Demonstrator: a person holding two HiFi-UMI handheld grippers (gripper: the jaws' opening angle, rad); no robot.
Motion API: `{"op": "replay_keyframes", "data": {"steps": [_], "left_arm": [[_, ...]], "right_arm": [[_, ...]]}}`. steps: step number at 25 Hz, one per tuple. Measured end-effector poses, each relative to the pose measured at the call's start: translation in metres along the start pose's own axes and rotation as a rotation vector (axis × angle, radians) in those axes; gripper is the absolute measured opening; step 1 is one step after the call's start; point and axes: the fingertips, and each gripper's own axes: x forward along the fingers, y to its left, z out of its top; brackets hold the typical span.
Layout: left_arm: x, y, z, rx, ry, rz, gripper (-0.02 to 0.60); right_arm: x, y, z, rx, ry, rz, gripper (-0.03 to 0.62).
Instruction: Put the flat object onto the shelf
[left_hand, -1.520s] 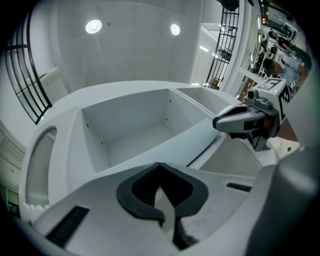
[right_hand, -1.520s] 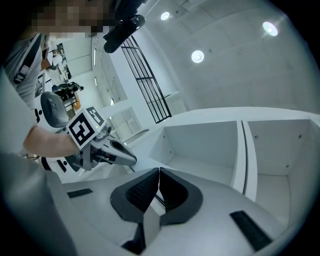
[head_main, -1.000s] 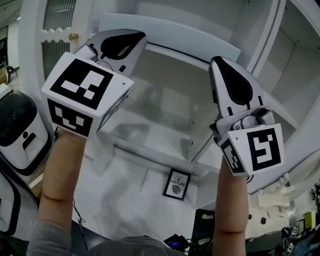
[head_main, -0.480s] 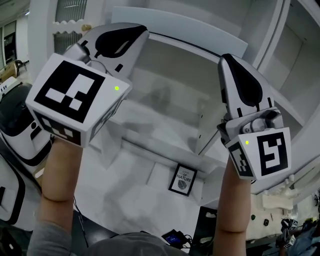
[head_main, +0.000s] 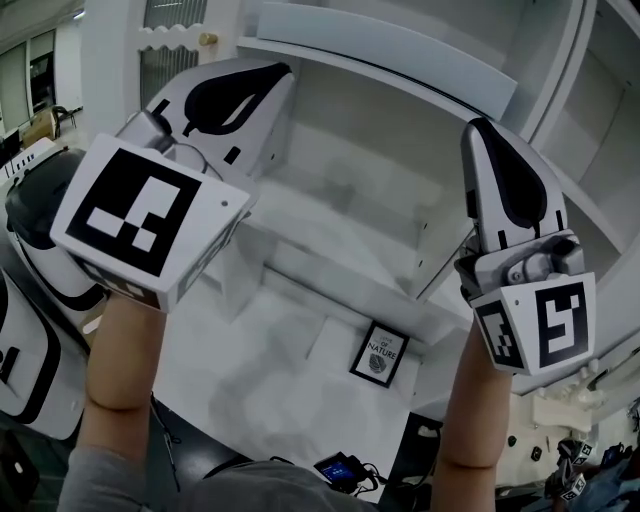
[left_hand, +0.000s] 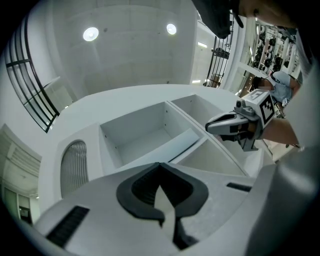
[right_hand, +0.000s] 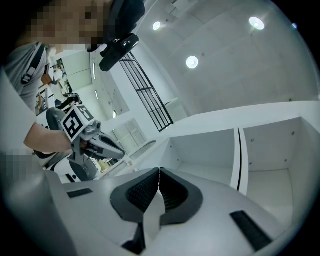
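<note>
A flat white board (head_main: 390, 45) lies across the top of the white shelf unit (head_main: 330, 230), its front edge jutting out; neither gripper touches it. In the left gripper view the board (left_hand: 187, 145) spans an open compartment. My left gripper (head_main: 272, 78) is raised in front of the shelf's left side, jaws shut with nothing in them (left_hand: 160, 169). My right gripper (head_main: 482, 132) is raised at the right, also shut and holding nothing (right_hand: 159, 172). Each gripper shows in the other's view: the right gripper (left_hand: 214, 125) and the left gripper (right_hand: 116, 149).
A small framed print (head_main: 380, 353) stands on a lower shelf. A cabinet door with ribbed glass and a brass knob (head_main: 207, 39) is at the upper left. A white and black rounded appliance (head_main: 40, 230) stands at the left. Small gear (head_main: 340, 467) lies below.
Both grippers have drawn back from the shelf and sunk a little, the right one drifting right in the head view. Both stay shut and hold nothing.
</note>
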Motion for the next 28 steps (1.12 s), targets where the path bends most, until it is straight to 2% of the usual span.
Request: {"op": "replay_keyframes", "data": {"steps": [12,20,28], "left_arm": [[-0.045,-0.020,0.001,-0.034,0.035,0.026,0.006],[-0.082,-0.037,-0.002,-0.093,0.001,0.035,0.006],[-0.120,-0.062,-0.014,-0.145,0.029,0.051,0.006]], "right_arm": [[-0.040,0.025,-0.008,0.007,0.018,0.036,0.028],[-0.078,0.039,-0.008,0.054,0.011,0.062,0.028],[-0.113,0.058,-0.013,0.087,0.022,0.089,0.028]]}}
